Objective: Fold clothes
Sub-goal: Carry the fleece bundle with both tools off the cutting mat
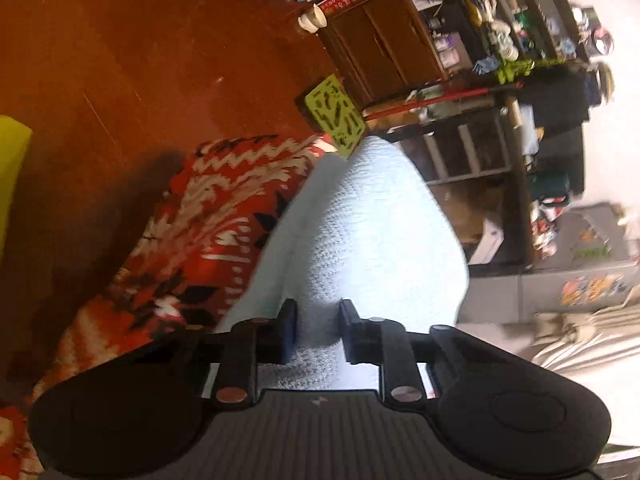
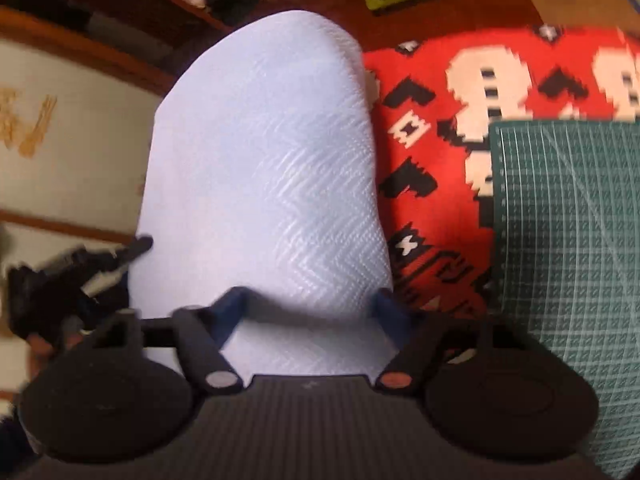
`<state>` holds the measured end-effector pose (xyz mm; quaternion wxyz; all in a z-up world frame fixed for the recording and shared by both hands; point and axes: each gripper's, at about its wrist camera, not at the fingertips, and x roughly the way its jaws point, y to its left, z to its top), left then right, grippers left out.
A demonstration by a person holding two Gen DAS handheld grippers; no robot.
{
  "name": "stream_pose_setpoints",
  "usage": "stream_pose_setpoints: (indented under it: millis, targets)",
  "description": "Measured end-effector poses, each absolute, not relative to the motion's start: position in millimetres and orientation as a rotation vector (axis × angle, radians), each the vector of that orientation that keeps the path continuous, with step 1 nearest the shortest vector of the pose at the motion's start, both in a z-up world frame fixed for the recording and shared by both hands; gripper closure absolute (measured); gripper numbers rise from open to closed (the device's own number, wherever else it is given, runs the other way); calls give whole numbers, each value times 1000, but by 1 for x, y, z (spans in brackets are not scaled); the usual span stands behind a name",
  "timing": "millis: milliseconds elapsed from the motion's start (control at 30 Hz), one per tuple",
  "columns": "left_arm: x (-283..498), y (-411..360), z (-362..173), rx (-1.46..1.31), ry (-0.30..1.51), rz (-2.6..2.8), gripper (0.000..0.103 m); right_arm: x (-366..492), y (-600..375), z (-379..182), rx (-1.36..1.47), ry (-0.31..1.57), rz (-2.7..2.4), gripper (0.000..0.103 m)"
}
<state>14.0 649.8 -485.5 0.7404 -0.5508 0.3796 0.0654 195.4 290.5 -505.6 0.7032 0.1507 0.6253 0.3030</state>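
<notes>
Two grippers work over a dark reddish wooden desk (image 1: 160, 60) that carries a red, white and black patterned knit cloth (image 1: 208, 216), a green gridded cutting mat (image 2: 568, 240) lying on that cloth, and a lime-green stencil board (image 1: 334, 114) near the far edge. Beyond the desk stand a brown wooden cabinet (image 1: 384, 48) and crowded shelves (image 1: 500, 32) of small items. The pale blue textured garment (image 1: 360, 232) lies draped across the patterned cloth, its herringbone weave plain in the right wrist view. The left gripper (image 1: 318, 330) has its jaws narrowed onto a fold of the garment's near edge. The right gripper (image 2: 312, 312) stands wide, its fingers either side of the garment. Motion blur smears the room's edges; the shelf items are too small to name, and the garment's shape is cut off by the gripper bodies.
</notes>
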Motion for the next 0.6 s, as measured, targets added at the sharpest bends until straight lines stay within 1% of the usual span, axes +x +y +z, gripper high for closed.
stream_pose_setpoints:
  millis: [33, 100, 200, 267, 300, 333, 367, 400, 500, 600]
  targets:
    - [17, 646, -482, -1209, 825, 128, 83, 194, 290, -502, 338, 1387, 669, 46]
    - [25, 636, -478, -1210, 818, 100, 82, 191, 288, -495, 322, 1372, 659, 59]
    - [33, 632, -476, -1175, 835, 107, 82, 184, 289, -487, 301, 1361, 651, 66]
    - [30, 641, -488, -1202, 854, 143, 83, 184, 285, -482, 308, 1382, 637, 64]
    - [26, 646, -496, -1213, 864, 155, 82, 184, 284, -481, 305, 1384, 623, 57]
    - [22, 652, -504, -1224, 875, 164, 77, 185, 284, -479, 304, 1379, 611, 55]
    - [17, 657, -511, -1256, 874, 157, 68, 186, 286, -475, 295, 1357, 600, 54]
    - [13, 659, -513, -1272, 874, 150, 64, 187, 289, -471, 281, 1324, 589, 54]
    - [7, 659, -506, -1238, 874, 146, 62, 188, 307, -448, 183, 1177, 580, 54]
    - [6, 656, -488, -1155, 869, 161, 65, 191, 339, -430, 80, 1087, 627, 54]
